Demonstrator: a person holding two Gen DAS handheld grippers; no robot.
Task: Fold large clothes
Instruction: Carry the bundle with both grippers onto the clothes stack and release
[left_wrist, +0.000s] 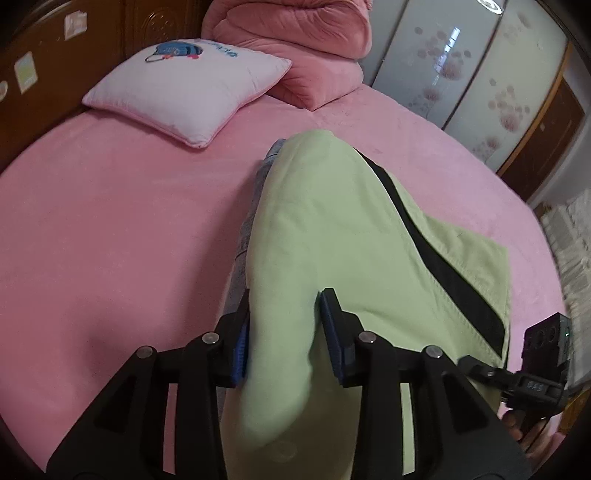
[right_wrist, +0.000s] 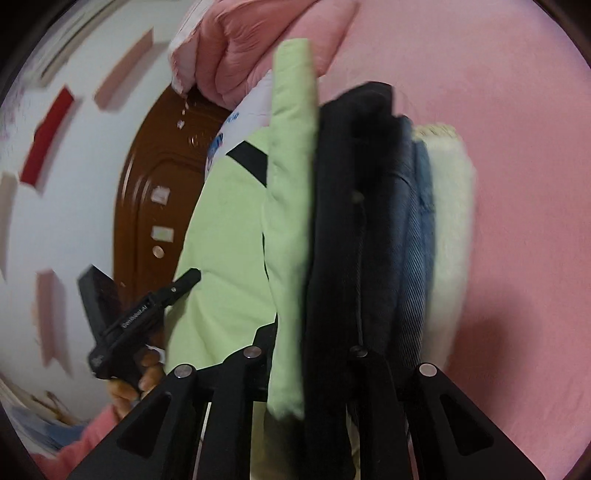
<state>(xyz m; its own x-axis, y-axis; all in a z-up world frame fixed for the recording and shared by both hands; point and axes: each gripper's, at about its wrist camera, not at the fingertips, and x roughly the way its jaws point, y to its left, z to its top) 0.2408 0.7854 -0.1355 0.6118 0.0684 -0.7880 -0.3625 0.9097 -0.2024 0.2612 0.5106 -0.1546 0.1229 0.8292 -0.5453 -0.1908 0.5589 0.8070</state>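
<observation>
- The green garment (left_wrist: 314, 229) lay folded atop the clothes stack (right_wrist: 373, 206) on the pink bed (left_wrist: 110, 221), apparently nearly finished.
- The left gripper (left_wrist: 284, 332) straddled a green fold (pads seemingly touching it).
- The right gripper (right_wrist: 317, 369) pinched the stack's edge; letting go remained.

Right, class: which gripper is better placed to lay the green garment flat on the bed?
Probably the left gripper: the green garment sits squarely between its fingers, over the bed. The right gripper has its fingertips hidden among clothes.
</observation>
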